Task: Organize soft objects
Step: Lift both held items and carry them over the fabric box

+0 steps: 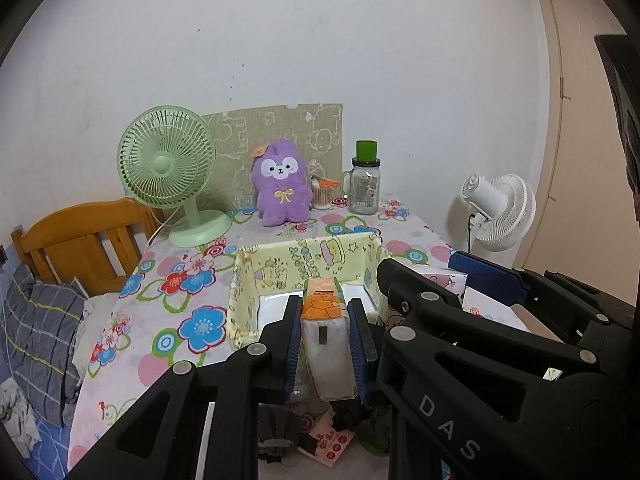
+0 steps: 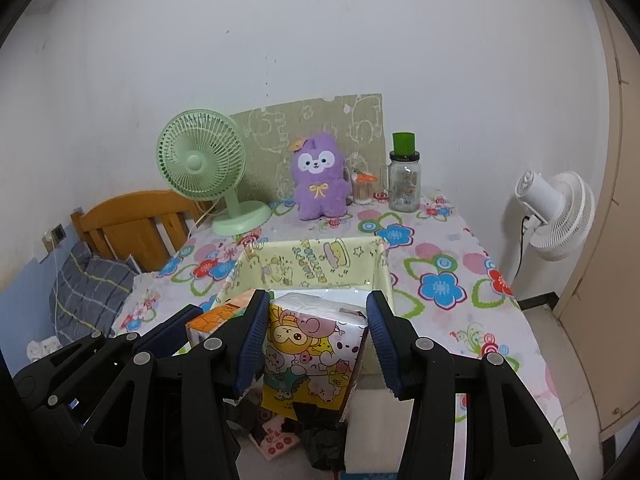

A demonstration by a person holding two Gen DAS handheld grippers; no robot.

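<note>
My left gripper (image 1: 326, 344) is shut on an orange-and-white tissue pack (image 1: 326, 332), held just in front of the yellow cartoon-print box (image 1: 244, 280). My right gripper (image 2: 316, 340) is shut on a cartoon-print tissue pack (image 2: 312, 360), held at the near edge of the same box (image 2: 296, 264). The orange pack also shows in the right wrist view (image 2: 208, 322), to the left of my right gripper. The right gripper's blue pad shows in the left wrist view (image 1: 486, 276). A purple plush toy (image 1: 280, 184) sits at the back of the table.
A green desk fan (image 1: 168, 168), a glass jar with a green lid (image 1: 365, 184) and a small cotton-swab holder (image 1: 322, 194) stand at the back of the floral tablecloth (image 1: 192, 320). A white fan (image 2: 556, 212) stands to the right, a wooden headboard (image 1: 80, 240) to the left.
</note>
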